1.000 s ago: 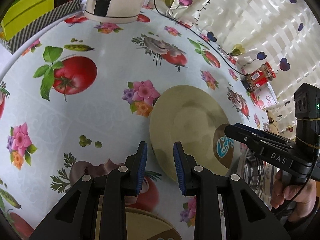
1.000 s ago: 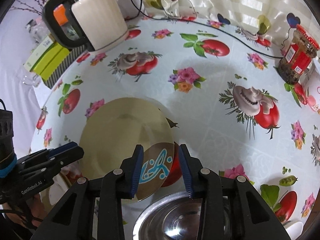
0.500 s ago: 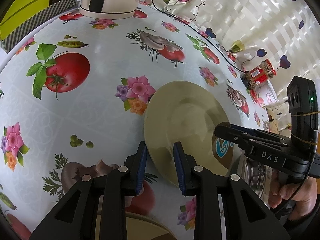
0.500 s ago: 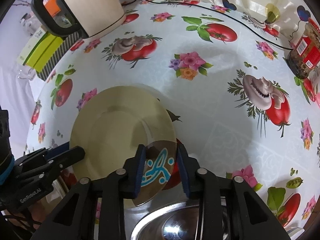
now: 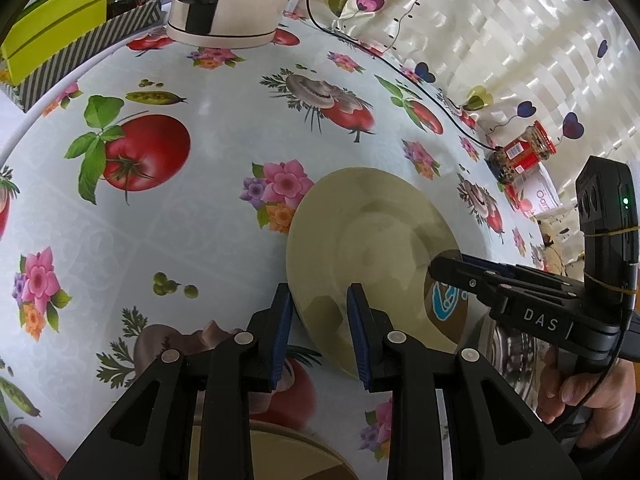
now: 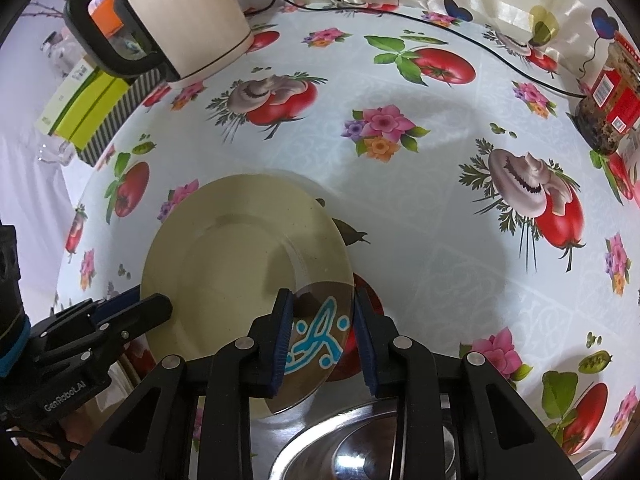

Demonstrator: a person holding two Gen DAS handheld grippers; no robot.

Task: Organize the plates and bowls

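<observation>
Plate (image 5: 372, 248) of cream colour, with a brown patch bearing a turquoise design (image 6: 316, 340) at one edge, sits on my flowered tablecloth (image 5: 200, 220), which is printed with tomatoes, mushrooms and pink blossoms. My left gripper (image 5: 318, 332) is parted, its blue-padded fingers (image 5: 282, 328) straddling the near rim of the plate; I cannot tell whether the pads touch the rim. My right gripper (image 6: 322, 334) is also parted, its fingers standing either side of the patterned edge of the same plate, so the two tools meet it from opposite sides. In the left wrist view my right hand (image 5: 592, 396) wraps the handle of its tool.

A shiny steel bowl (image 6: 372, 440) lies just below the right gripper, close against the plate's decorated edge. Another tan plate (image 5: 272, 452) shows at the bottom of the left wrist view, under the left tool.

At the far side of the table stands a cream electric kettle (image 6: 184, 16) with a black handle, beside a striped box (image 6: 108, 108) holding lime-green packets. A red-labelled jar (image 6: 608, 100) stands to the right, near a patterned curtain (image 5: 500, 32), and a black cable (image 6: 440, 24) runs along the table's back edge.
</observation>
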